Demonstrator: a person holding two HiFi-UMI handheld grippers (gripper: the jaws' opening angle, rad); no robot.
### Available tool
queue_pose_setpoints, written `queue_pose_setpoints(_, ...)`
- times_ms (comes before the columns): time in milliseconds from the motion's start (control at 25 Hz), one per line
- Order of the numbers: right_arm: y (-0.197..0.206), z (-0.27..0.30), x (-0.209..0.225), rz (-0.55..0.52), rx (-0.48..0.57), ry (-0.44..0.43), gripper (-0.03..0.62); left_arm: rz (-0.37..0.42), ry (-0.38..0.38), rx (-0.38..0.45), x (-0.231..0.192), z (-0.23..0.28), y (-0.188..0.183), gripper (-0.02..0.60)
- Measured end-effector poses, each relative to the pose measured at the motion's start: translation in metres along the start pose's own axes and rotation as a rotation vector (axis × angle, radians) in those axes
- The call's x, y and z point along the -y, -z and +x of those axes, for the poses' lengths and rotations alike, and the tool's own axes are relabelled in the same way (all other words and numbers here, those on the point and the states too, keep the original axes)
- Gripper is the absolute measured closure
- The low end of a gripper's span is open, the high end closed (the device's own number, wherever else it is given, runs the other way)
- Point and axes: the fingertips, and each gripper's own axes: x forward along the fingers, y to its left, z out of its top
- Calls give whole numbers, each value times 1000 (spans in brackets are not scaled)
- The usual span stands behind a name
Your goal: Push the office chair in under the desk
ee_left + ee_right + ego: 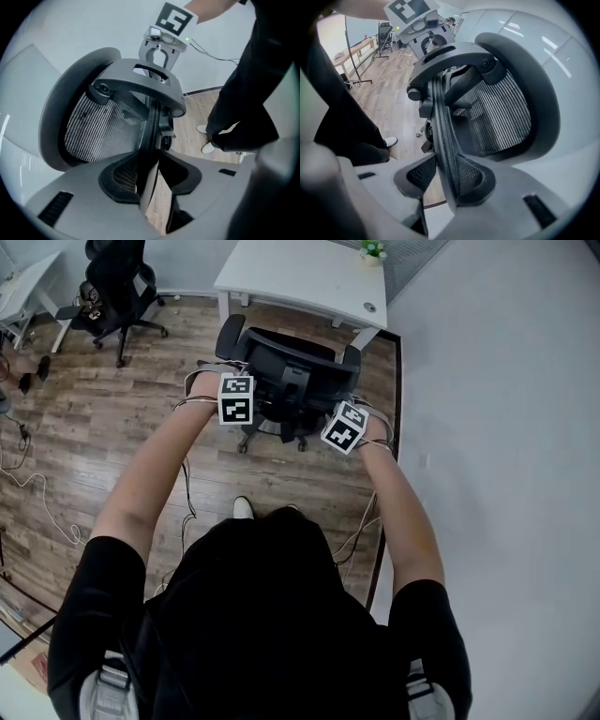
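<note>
The job is in the pushing part. The office chair (286, 381) stands on the wooden floor (112, 446), right in front of the white tabletop (300, 277), with its back turned to the person. It is close to the tabletop, but most of it sticks out, so I think it is not tucked in yet. The left hand-held gripper (154, 164) is closed on the left side of the chair's back rim, and the thin dark edge runs between its two jaws. The right hand-held gripper (447, 176) does the same on the right side, with its pads squeezing the rim from both sides. Both are only a little way open, just as wide as the rim. Next, I think both arms need to push forward together and evenly, so the chair rolls straight and does not spin. The seat has to slide under the middle of the tabletop and miss the white legs. The floor is smooth wood planks, so the wheels should roll easily. A plain grey wall (506, 427) is near on the right, so there is not much room on that side. A small green plant (373, 249) sits on the far corner of the tabletop. Another black chair (117, 287) stands far off to the left, and some thin cables (37, 493) lie on the floor there, well away from the chair's path.
</note>
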Motion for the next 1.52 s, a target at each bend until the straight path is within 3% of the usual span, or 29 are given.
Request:
queue_pose_setpoints(120, 0, 2, -3, 12, -6, 4, 468, 1, -7, 5, 2, 2, 2, 457)
queue_pose_setpoints(320, -14, 16, 34, 20, -4, 2, 467, -1, -10, 11, -36, 13, 13, 456)
queue_pose_setpoints(1080, -14, 32, 56, 41, 23, 32, 465, -14, -49, 12, -61, 30, 16, 449)
queue_pose_setpoints(1520, -13, 59, 122, 28, 36, 27, 464, -35, -44, 7, -124, 59, 13, 446)
